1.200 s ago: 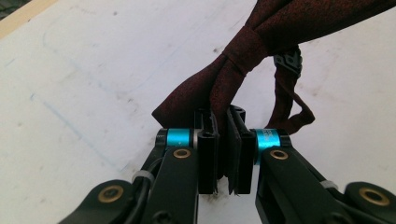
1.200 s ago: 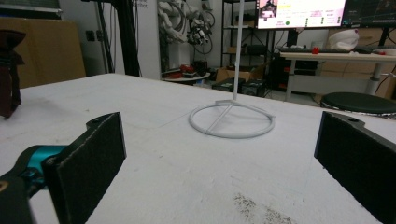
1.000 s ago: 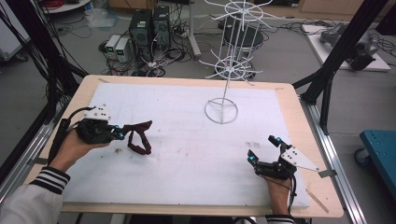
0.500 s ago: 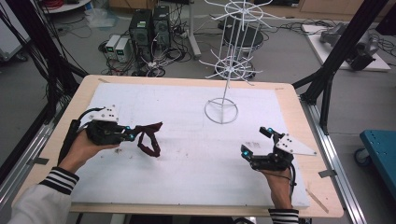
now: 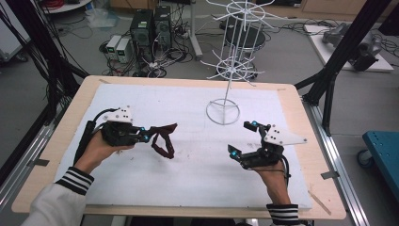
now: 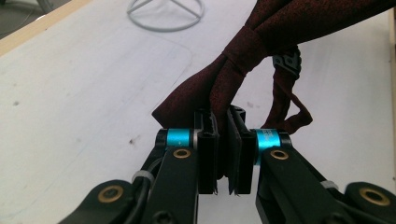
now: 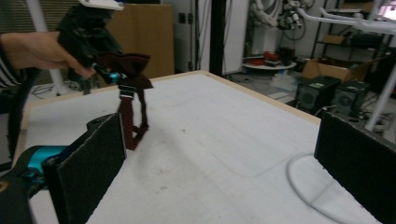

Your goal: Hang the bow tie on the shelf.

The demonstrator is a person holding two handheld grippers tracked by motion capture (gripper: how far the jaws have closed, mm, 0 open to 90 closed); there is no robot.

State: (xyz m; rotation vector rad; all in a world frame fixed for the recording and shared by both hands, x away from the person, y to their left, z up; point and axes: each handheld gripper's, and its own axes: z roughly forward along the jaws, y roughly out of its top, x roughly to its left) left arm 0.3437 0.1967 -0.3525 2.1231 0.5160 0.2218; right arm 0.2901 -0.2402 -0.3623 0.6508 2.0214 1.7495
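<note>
A dark maroon fabric bow tie with a thin strap (image 5: pixel 162 140) is hanging over the left part of the white-covered table (image 5: pixel 188 188), its loop of strap trailing down to touch the surface while one wing is being pinched tight between the closed jaws of the left gripper (image 5: pixel 143 136). Well apart on the table's right side, the right gripper (image 5: pixel 242 139) is hovering with its jaws spread wide and gripping nothing. Behind, the white wire display stand with a ring base (image 5: pixel 223 112) is standing on the table.
</note>
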